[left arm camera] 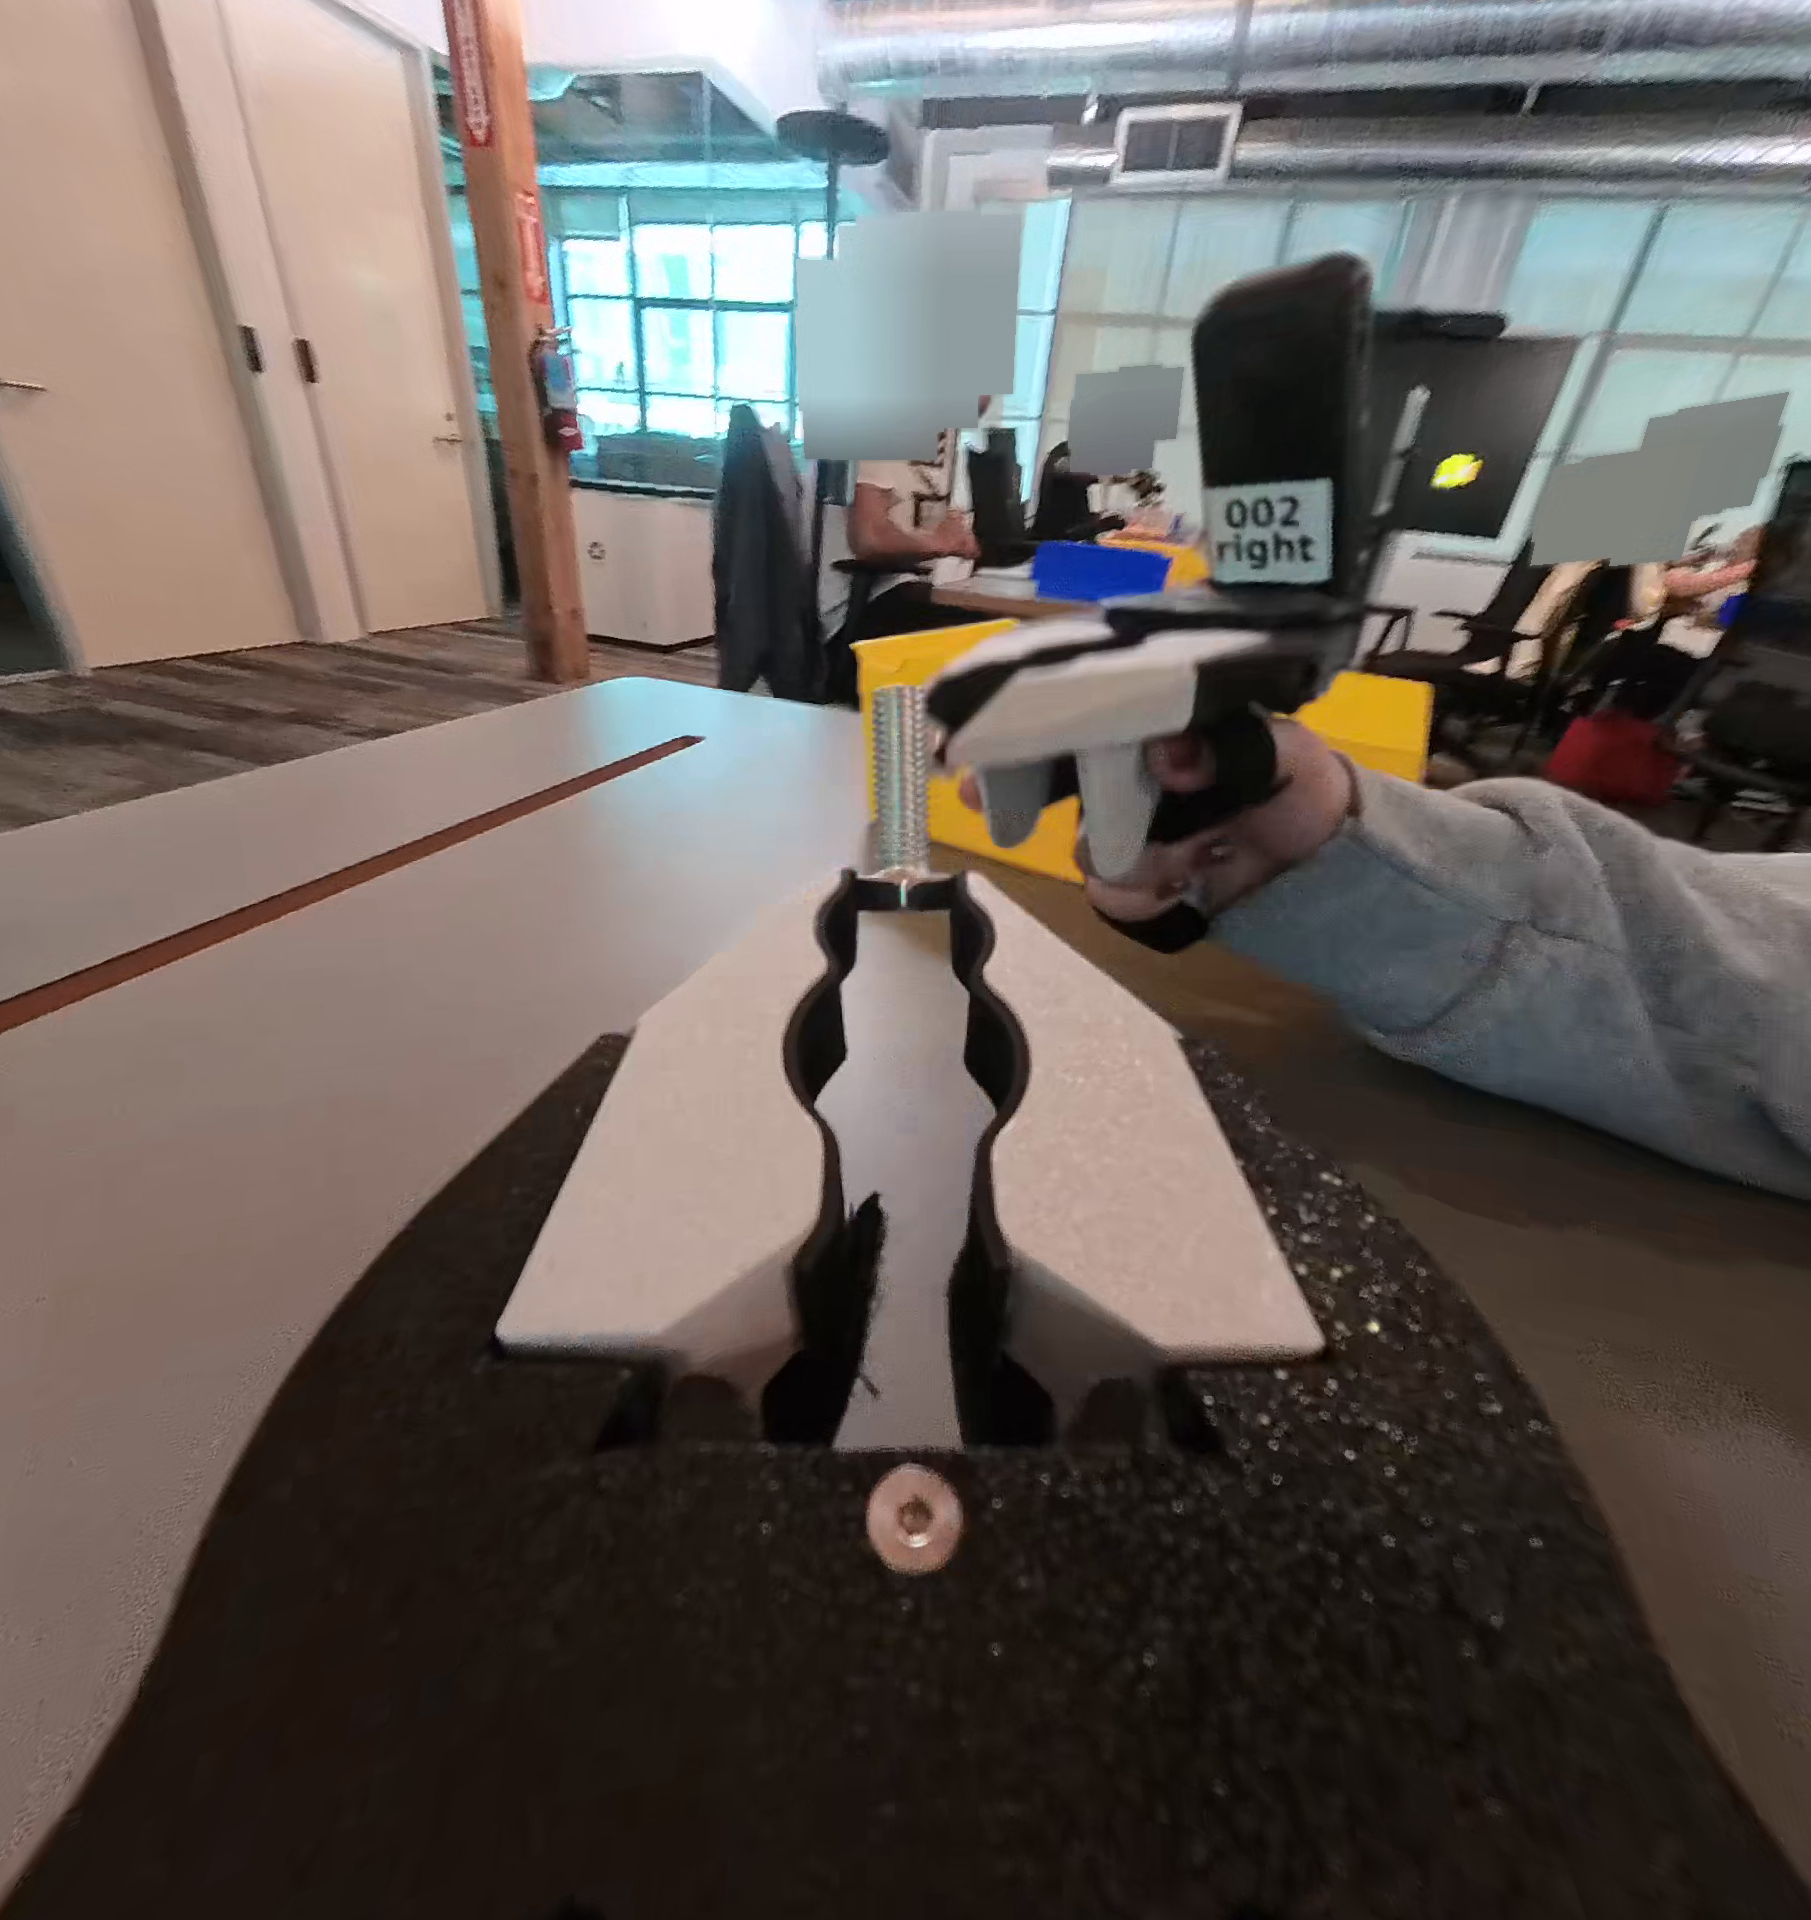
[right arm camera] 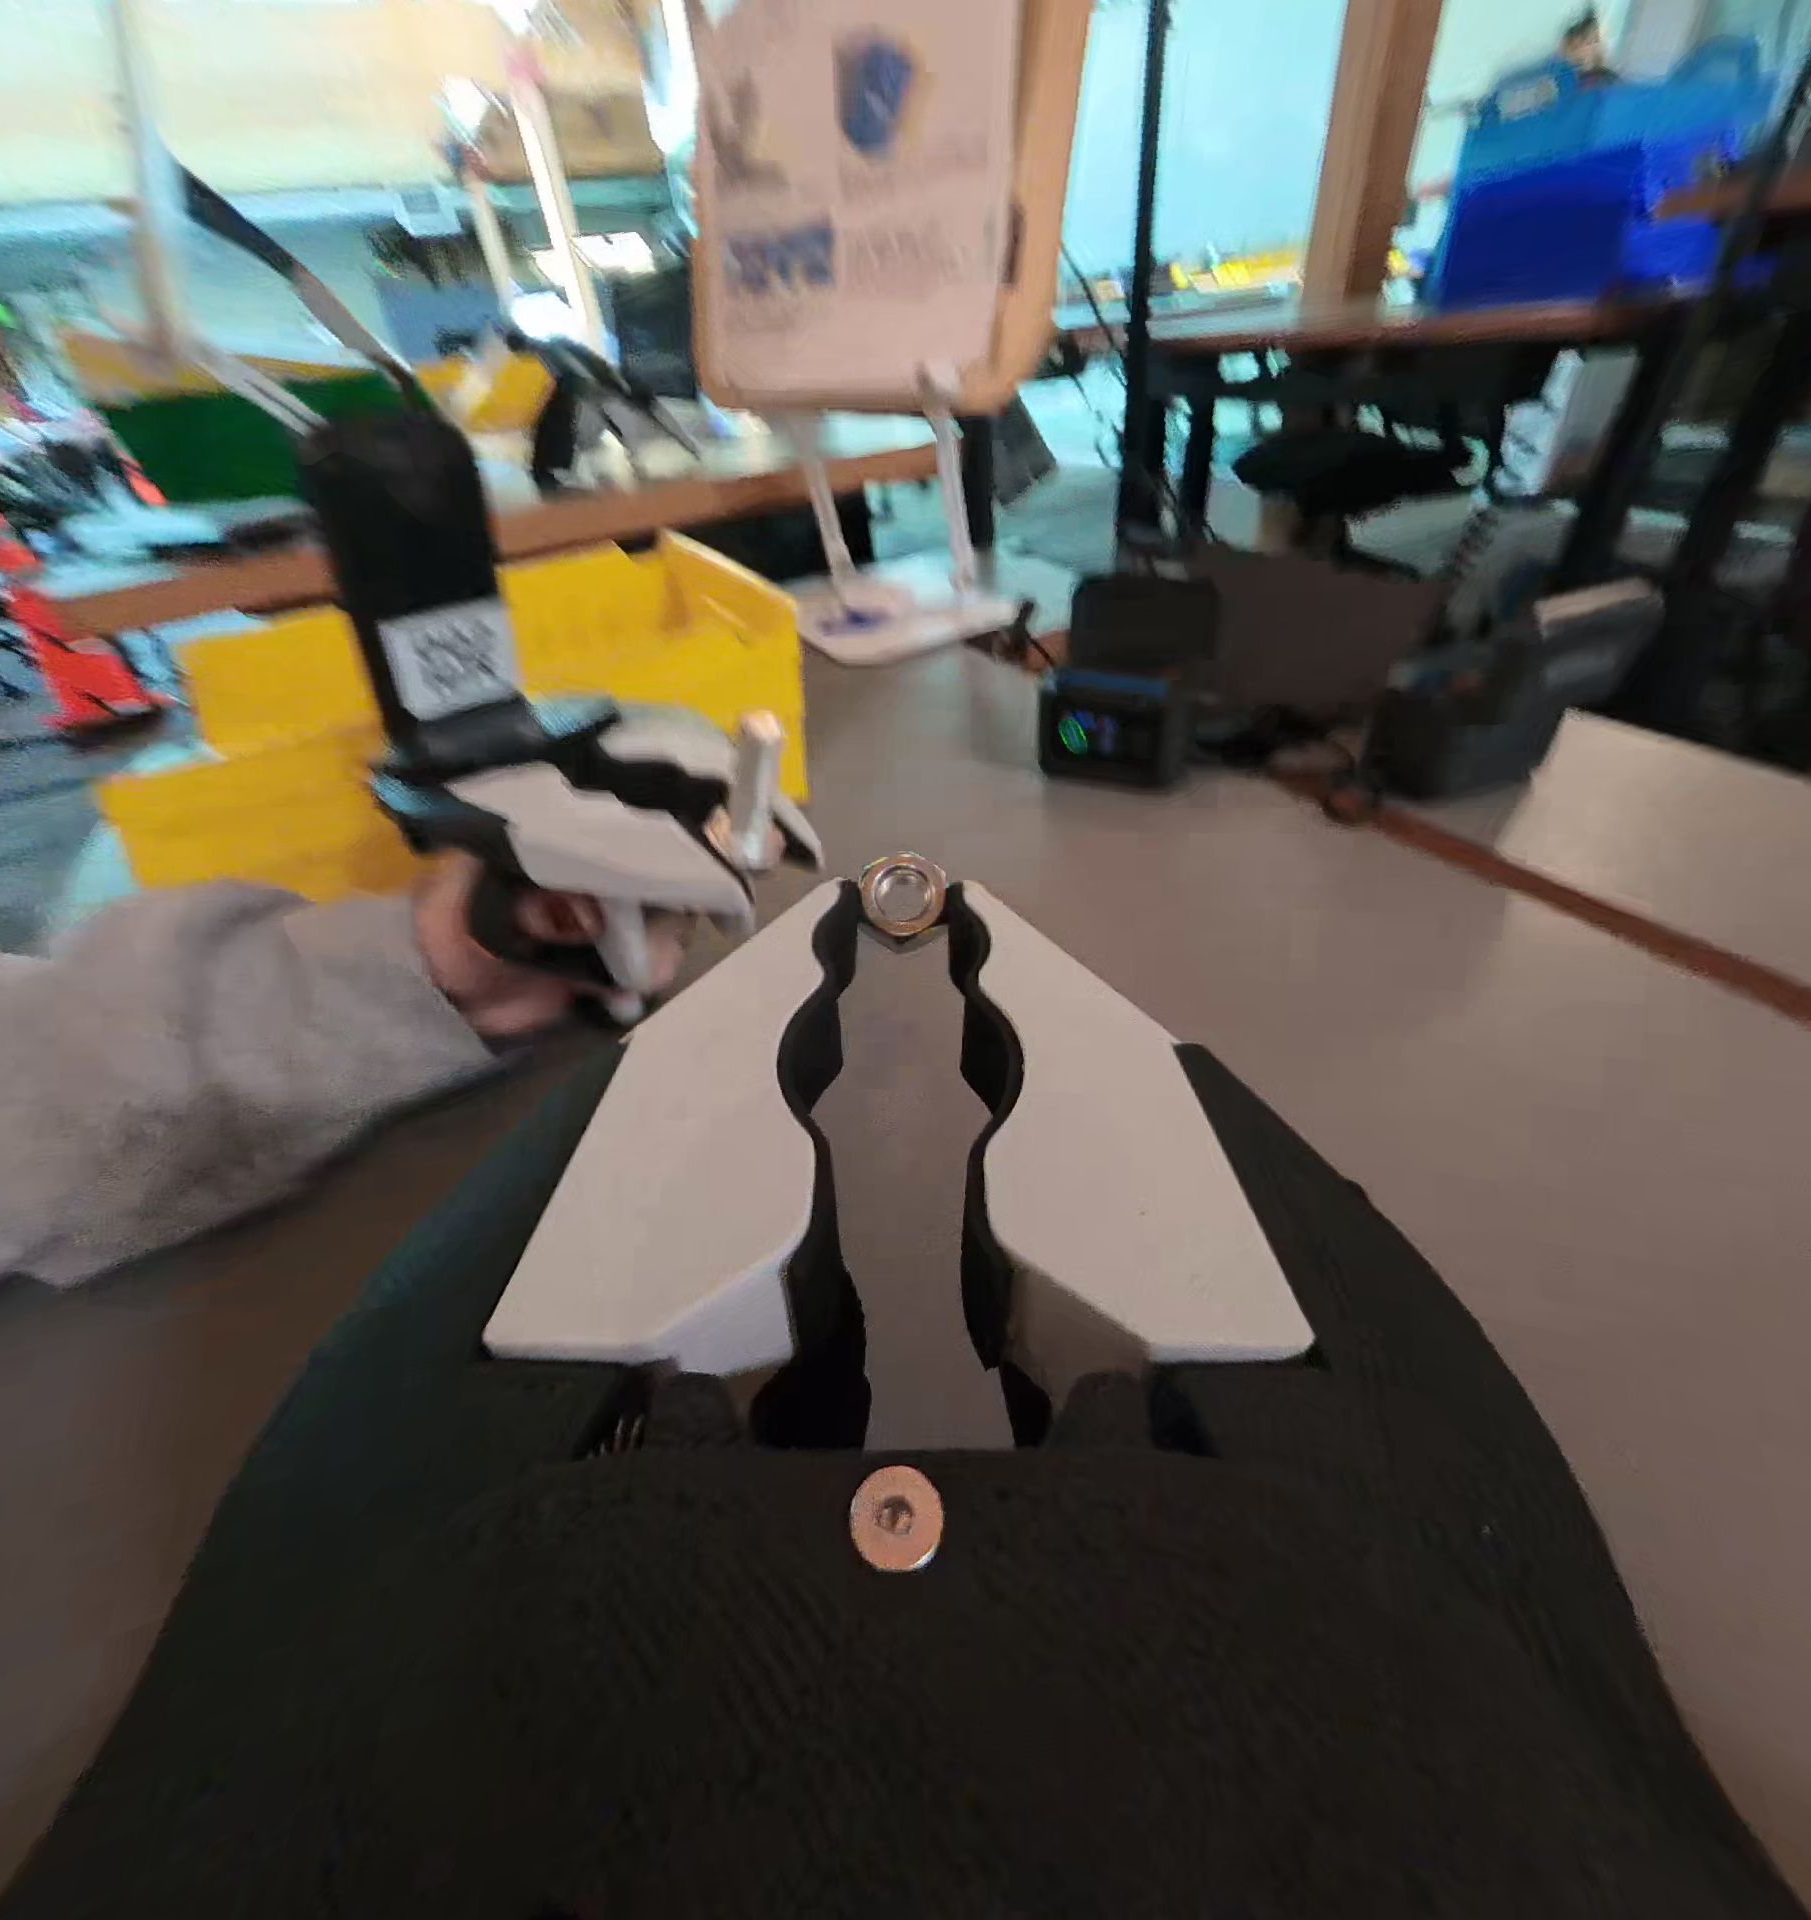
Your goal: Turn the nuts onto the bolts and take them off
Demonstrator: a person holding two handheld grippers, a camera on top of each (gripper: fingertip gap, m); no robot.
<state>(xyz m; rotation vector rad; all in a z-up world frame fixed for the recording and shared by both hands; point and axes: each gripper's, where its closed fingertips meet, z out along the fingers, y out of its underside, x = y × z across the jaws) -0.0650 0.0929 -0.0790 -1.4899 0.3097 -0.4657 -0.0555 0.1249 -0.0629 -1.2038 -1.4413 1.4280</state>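
My left gripper (left arm camera: 903, 891) is shut on the head of a silver bolt (left arm camera: 901, 781) and holds it upright, thread pointing up. The bolt also shows in the right wrist view (right arm camera: 757, 788), standing in the left gripper's tips. My right gripper (right arm camera: 899, 902) is shut on a silver hex nut (right arm camera: 899, 900), its hole facing the camera. In the left wrist view the right gripper (left arm camera: 945, 717) hovers just right of the bolt's top, close to it; the nut itself is hidden there.
Yellow bins (left arm camera: 989, 717) stand on the grey table (left arm camera: 257, 1039) behind the bolt and also show in the right wrist view (right arm camera: 610, 665). A small black device (right arm camera: 1114, 722) and cables lie at the far right. A grey sleeve (left arm camera: 1566, 977) rests on the table.
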